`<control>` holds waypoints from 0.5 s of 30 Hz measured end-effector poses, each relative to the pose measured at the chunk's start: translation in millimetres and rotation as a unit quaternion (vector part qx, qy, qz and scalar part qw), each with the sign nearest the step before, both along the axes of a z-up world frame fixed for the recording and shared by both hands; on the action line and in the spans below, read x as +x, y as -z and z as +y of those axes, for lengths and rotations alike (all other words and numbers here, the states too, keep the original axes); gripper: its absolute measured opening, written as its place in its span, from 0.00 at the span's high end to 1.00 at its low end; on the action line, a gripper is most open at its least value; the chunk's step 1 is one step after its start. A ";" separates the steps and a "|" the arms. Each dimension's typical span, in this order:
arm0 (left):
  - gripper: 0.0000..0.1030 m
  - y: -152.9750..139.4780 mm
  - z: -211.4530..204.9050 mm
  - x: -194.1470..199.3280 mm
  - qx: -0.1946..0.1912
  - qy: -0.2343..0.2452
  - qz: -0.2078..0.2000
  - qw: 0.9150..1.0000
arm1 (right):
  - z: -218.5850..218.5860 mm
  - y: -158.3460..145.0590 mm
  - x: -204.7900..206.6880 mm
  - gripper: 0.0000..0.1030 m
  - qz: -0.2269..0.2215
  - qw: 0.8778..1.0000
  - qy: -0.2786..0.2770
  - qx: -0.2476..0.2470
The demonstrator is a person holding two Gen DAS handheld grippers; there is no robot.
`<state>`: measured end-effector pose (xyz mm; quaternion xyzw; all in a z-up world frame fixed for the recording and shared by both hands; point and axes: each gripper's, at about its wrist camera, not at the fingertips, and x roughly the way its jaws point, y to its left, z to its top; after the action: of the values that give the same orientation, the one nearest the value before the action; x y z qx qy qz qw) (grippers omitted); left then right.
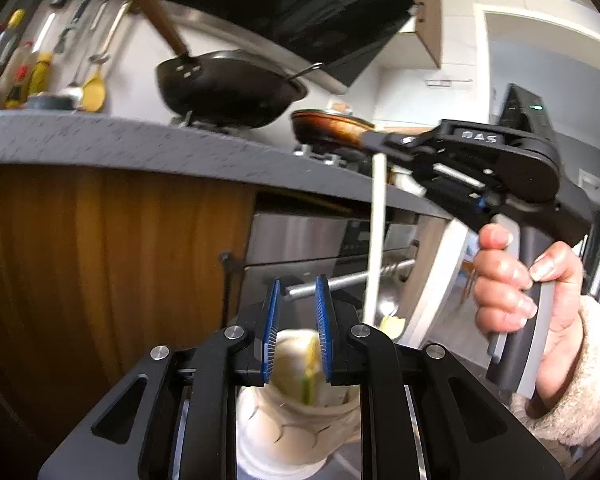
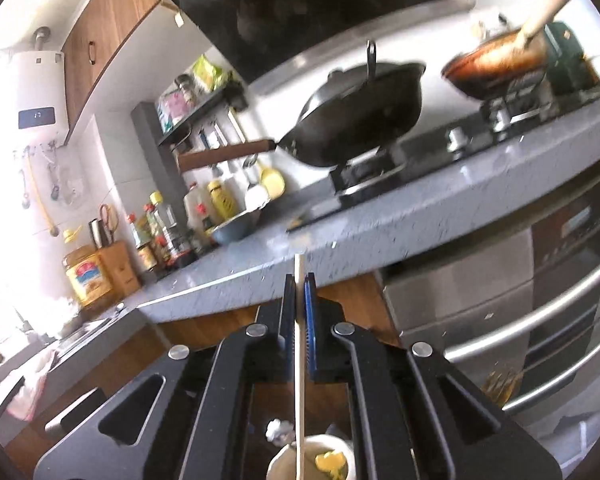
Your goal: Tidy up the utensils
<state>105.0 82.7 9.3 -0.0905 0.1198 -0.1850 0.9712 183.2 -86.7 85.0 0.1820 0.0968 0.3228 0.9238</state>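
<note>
My left gripper (image 1: 296, 304) holds a white ceramic utensil holder (image 1: 296, 420) by its rim, one blue pad inside and one outside, below the counter edge. A yellow-green utensil (image 1: 310, 372) sits inside it. My right gripper (image 2: 299, 292) is shut on a long white chopstick-like stick (image 2: 299, 360), which hangs down toward the holder's mouth (image 2: 312, 460). In the left wrist view the right gripper (image 1: 376, 142) grips the stick (image 1: 374, 240) near its top, and the stick's lower end is beside the holder. A yellow item (image 2: 332, 460) lies in the holder.
A grey counter (image 1: 100, 140) carries a black wok (image 1: 228, 92) and a brown frying pan (image 1: 332, 124) on the hob. Sauce bottles (image 2: 160, 236) and hanging utensils (image 1: 92, 52) line the wall. A steel oven with a bar handle (image 2: 540, 308) sits below.
</note>
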 end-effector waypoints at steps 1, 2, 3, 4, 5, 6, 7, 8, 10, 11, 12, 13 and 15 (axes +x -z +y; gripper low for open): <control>0.83 2.9 3.5 0.4 -0.004 -0.004 0.006 1.000 | 3.0 1.4 -1.7 0.96 -0.009 1.000 0.008 -0.010; 0.83 5.9 6.2 1.0 -0.006 -0.007 0.011 1.000 | 6.9 5.2 -1.9 0.96 -0.011 1.000 0.011 -0.021; 0.83 7.8 7.3 1.2 -0.006 -0.009 0.014 1.000 | 10.2 10.0 -1.2 0.96 -0.008 0.999 0.008 -0.030; 0.83 9.7 8.0 1.7 -0.004 -0.010 0.017 1.000 | 14.0 15.5 0.7 0.96 -0.001 0.999 0.003 -0.038; 0.83 11.4 7.8 2.3 -0.002 -0.010 0.020 1.000 | 17.3 22.3 2.6 0.96 0.007 0.999 0.000 -0.046; 0.83 12.3 7.9 2.1 -0.001 -0.010 0.022 1.000 | 20.4 31.6 5.4 0.96 0.020 0.998 -0.003 -0.056; 0.83 12.8 7.8 1.4 0.000 -0.009 0.022 1.000 | 22.0 39.5 8.4 0.96 0.033 0.998 -0.009 -0.061; 0.83 13.0 7.8 0.7 -0.001 -0.008 0.021 1.000 | 23.0 45.9 9.9 0.96 0.044 0.997 -0.013 -0.064; 0.83 12.2 7.2 1.2 0.002 -0.007 0.021 1.000 | 24.5 61.0 14.4 0.96 0.072 0.995 -0.023 -0.069; 0.83 12.3 7.3 0.9 0.002 -0.007 0.021 1.000 | 24.7 66.8 15.2 0.96 0.081 0.994 -0.028 -0.070; 0.83 12.4 7.3 0.6 0.002 -0.006 0.021 1.000 | 24.7 72.5 15.7 0.96 0.090 0.993 -0.031 -0.073; 0.83 12.5 7.0 0.9 0.002 -0.006 0.022 1.000 | 25.3 77.0 15.0 0.96 0.096 0.992 -0.033 -0.078; 0.83 12.3 5.8 1.9 0.003 -0.006 0.024 1.000 | 26.4 84.2 14.4 0.95 0.108 0.990 -0.040 -0.086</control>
<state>106.8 88.5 -3.0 -0.0923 0.1431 -0.1770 0.9694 197.6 -60.3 0.8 0.1313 0.2308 0.3280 0.9066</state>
